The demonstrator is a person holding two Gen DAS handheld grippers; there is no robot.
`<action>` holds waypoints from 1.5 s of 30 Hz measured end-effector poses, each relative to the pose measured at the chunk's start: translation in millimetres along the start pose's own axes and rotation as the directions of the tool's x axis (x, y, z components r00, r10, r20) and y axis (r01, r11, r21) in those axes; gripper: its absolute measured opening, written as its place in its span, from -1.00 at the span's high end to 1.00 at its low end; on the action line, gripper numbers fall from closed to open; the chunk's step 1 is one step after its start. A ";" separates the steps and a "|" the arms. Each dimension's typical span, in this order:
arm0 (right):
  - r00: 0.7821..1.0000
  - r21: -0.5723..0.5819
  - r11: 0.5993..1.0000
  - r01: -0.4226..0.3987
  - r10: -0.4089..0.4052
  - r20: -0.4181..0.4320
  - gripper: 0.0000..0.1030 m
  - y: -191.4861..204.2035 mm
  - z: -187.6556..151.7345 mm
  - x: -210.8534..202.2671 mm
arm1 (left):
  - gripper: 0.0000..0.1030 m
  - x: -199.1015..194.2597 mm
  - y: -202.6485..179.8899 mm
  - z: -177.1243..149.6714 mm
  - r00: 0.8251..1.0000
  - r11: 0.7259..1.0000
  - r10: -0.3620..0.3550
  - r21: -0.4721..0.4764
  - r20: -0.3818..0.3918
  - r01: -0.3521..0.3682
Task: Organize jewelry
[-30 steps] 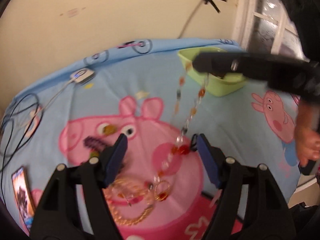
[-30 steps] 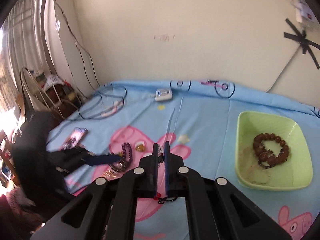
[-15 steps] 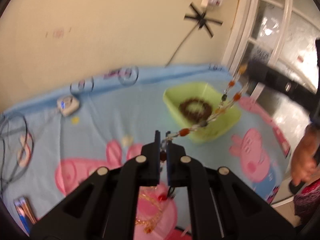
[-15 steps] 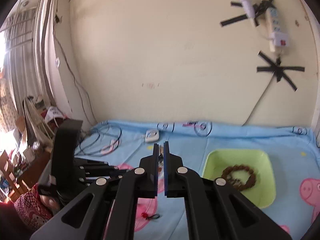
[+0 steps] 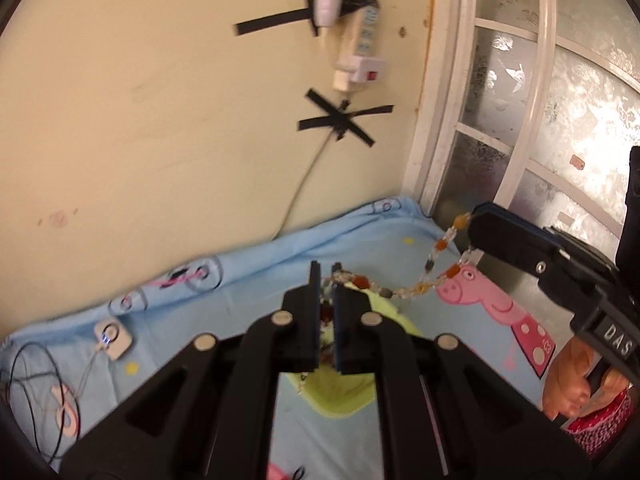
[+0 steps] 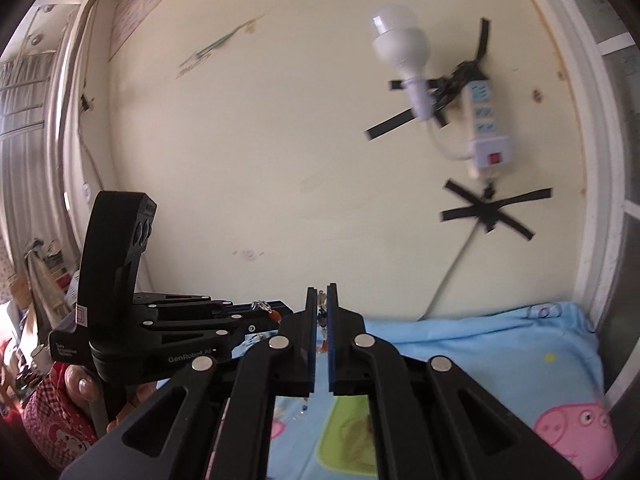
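A necklace (image 5: pixel 416 290) of clear, orange and grey beads hangs in a sagging line between my two grippers, off the bedsheet. My left gripper (image 5: pixel 327 280) is shut on one end of it. My right gripper (image 5: pixel 474 220) comes in from the right and is shut on the other end. In the right wrist view, my right gripper (image 6: pixel 322 308) pinches a bit of the necklace (image 6: pixel 321 313), and my left gripper (image 6: pixel 276 312) reaches in from the left with an orange bead at its tip. A lime green tray (image 5: pixel 344 398) lies below, mostly hidden by the fingers; it is also in the right wrist view (image 6: pixel 348 440).
A blue cartoon-pig sheet (image 5: pixel 248 280) covers the bed. A white charger (image 5: pixel 112 338) with black cables lies at the left. The wall behind carries a taped power strip (image 5: pixel 360 60) and a bulb (image 6: pixel 400 44). A window frame (image 5: pixel 448 120) stands on the right. Hands (image 5: pixel 568 380) hold both tools.
My left gripper went from open to shut on the necklace. Both grippers rose and lifted the necklace off the sheet, and both views now tilt toward the wall and tray.
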State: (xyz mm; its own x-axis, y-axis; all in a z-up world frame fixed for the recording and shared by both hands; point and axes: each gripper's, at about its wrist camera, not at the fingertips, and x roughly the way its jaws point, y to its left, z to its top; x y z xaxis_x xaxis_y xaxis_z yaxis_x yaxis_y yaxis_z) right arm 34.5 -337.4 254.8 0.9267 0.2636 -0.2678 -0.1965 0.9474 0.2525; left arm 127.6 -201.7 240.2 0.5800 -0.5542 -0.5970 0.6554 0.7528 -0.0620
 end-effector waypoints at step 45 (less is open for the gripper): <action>0.965 0.383 0.919 0.087 0.018 -0.262 0.54 -46.8 -183.1 49.4 | -0.20 17.5 22.4 -190.3 0.980 0.986 0.131 -0.079 -0.150 -0.144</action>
State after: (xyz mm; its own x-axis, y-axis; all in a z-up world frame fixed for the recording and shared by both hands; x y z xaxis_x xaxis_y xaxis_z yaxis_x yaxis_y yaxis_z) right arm 30.9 -335.5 59.5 0.8065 0.3190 -0.4977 0.0228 0.8245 0.5653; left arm 60.3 -127.0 76.1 0.5814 -0.3911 -0.7135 0.5250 0.8502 -0.0382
